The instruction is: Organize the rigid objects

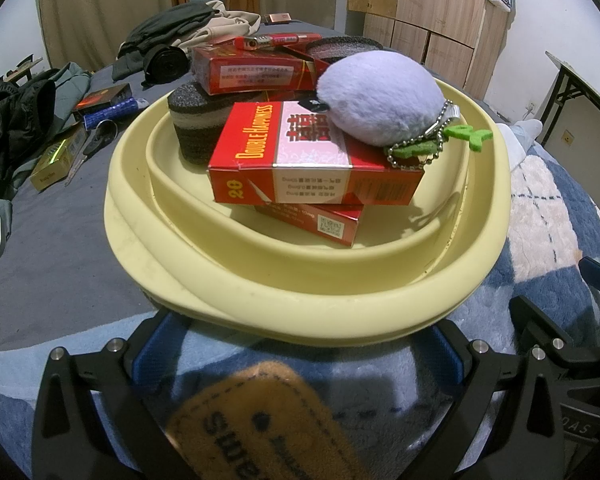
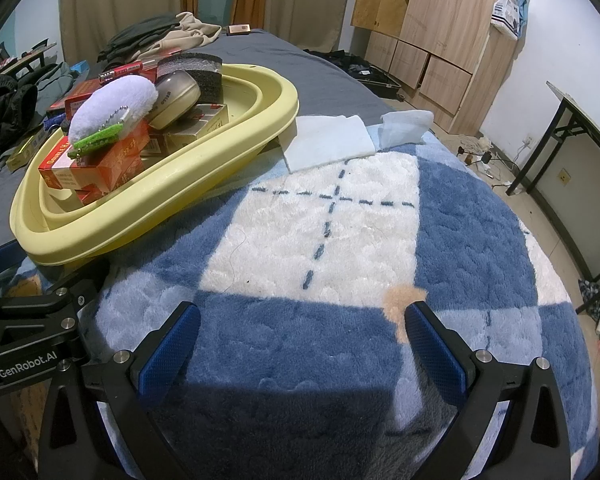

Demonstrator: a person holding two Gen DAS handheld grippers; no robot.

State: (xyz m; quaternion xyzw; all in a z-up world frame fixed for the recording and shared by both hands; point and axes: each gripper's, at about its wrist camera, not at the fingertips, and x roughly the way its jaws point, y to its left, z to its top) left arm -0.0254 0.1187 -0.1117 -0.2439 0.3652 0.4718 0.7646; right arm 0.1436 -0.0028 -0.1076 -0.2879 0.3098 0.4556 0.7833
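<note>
A yellow basin [image 1: 172,276] sits on the bed, also in the right wrist view [image 2: 228,152]. It holds red cigarette boxes [image 1: 296,160], dark sponges [image 1: 192,124], a red lighter [image 1: 276,40] and a pale purple plush keychain [image 1: 380,96] with a green tag. The right wrist view also shows a beige round case [image 2: 176,96] in it. My left gripper [image 1: 300,356] is open, its fingers just below the basin's near rim, above a tan label [image 1: 260,420] on the blanket. My right gripper [image 2: 300,340] is open and empty over the blue and white blanket [image 2: 340,220], right of the basin.
Loose items lie left of the basin on the grey sheet: a yellow box [image 1: 56,160], scissors [image 1: 92,144], a dark box [image 1: 104,100], clothes [image 1: 172,28]. White cloths [image 2: 328,140] lie behind the basin. A wooden wardrobe [image 2: 432,32] and a folding table [image 2: 580,128] stand at right.
</note>
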